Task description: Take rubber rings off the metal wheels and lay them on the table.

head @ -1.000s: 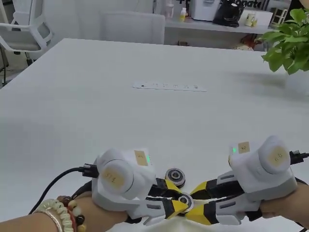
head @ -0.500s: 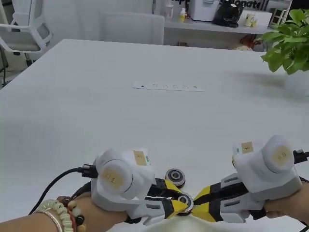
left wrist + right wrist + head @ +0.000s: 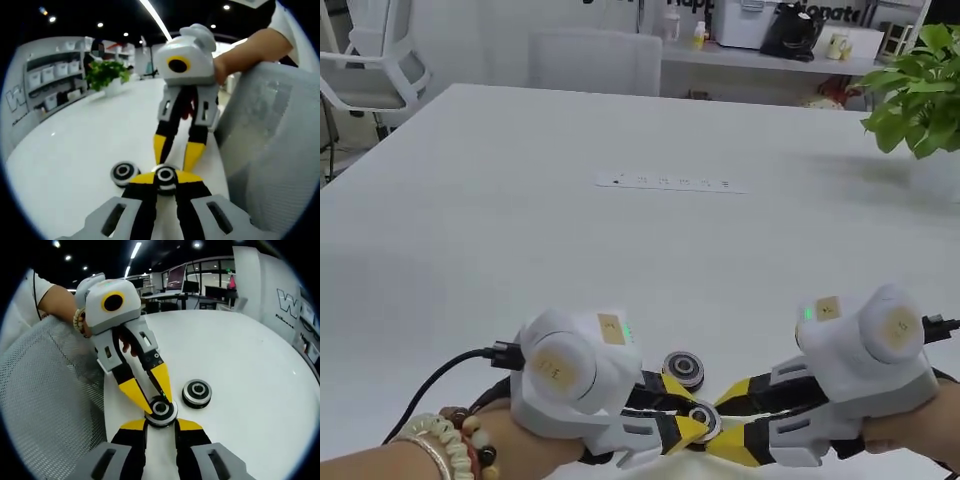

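Since half a second ago the right gripper (image 3: 722, 418) is being seen rolled slightly back, so that the green light (image 3: 807, 313) on its rounded white shell is being shown again. Both wheels are being left where they were.

In the head view, a small round metal wheel (image 3: 701, 416), dark at the rim and bright at the hub, is being pinched at the near edge of the smooth white table (image 3: 620, 260). The left gripper (image 3: 686, 410) is being closed on it from one side and the right gripper from the other. A second wheel (image 3: 683, 367) of the same shape is lying flat just beyond, apart from both. A string of beads (image 3: 445, 432) is being worn on the left wrist.

In the left gripper view, the metal wheel (image 3: 165, 175) is being clamped between the left gripper's (image 3: 165, 181) wedge-shaped yellow tips, and the right gripper (image 3: 175, 159) is being pressed onto it from beyond. The second wheel (image 3: 125, 172) is lying just beside it.

In the right gripper view, the metal wheel (image 3: 161, 411) is being gripped at its near edge by the right gripper (image 3: 161, 426), with the left gripper (image 3: 159, 401) closed on its far side. The second wheel (image 3: 197, 392) is lying near, not touching. A mesh chair back (image 3: 50, 390) is being seen alongside.
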